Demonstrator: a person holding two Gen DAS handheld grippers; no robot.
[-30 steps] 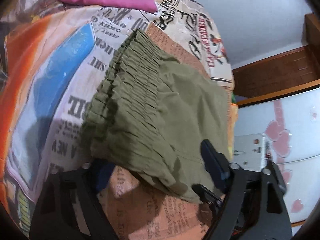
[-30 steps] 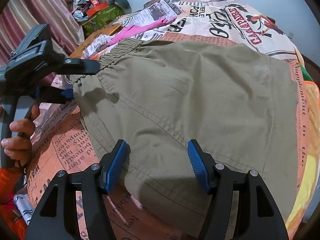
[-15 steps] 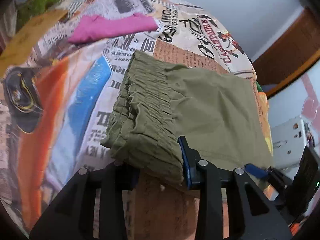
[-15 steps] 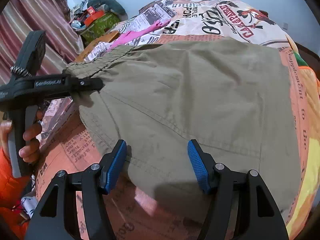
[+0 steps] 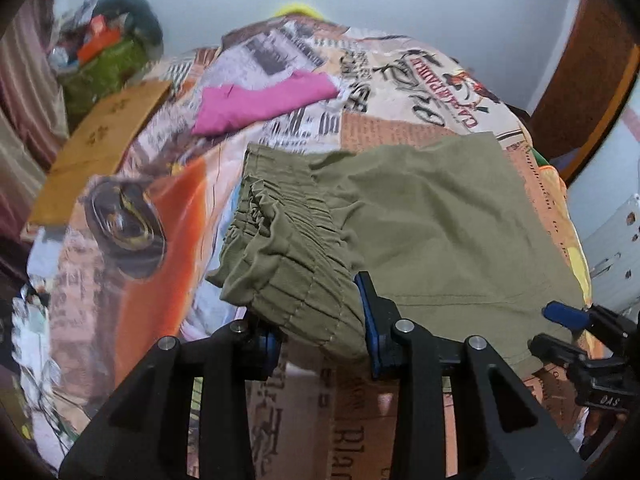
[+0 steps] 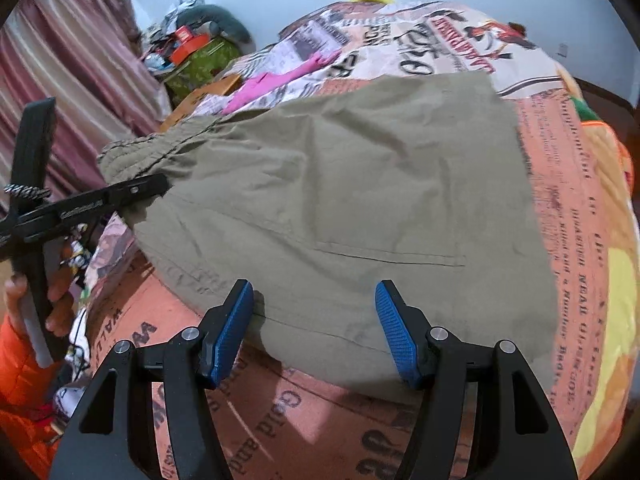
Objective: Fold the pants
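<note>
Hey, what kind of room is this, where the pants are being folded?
Most likely a bedroom: the olive pants lie on a bed with a newspaper-print bedspread, beside striped curtains and a wooden wardrobe.

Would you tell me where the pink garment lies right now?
In the left wrist view, the pink garment lies on the printed bedspread, beyond the olive pants.

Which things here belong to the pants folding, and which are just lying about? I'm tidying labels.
In the job: olive pants, left gripper clamped on their waistband, right gripper open.
Lying about: pink garment, cardboard box, patterned bedspread.
</note>
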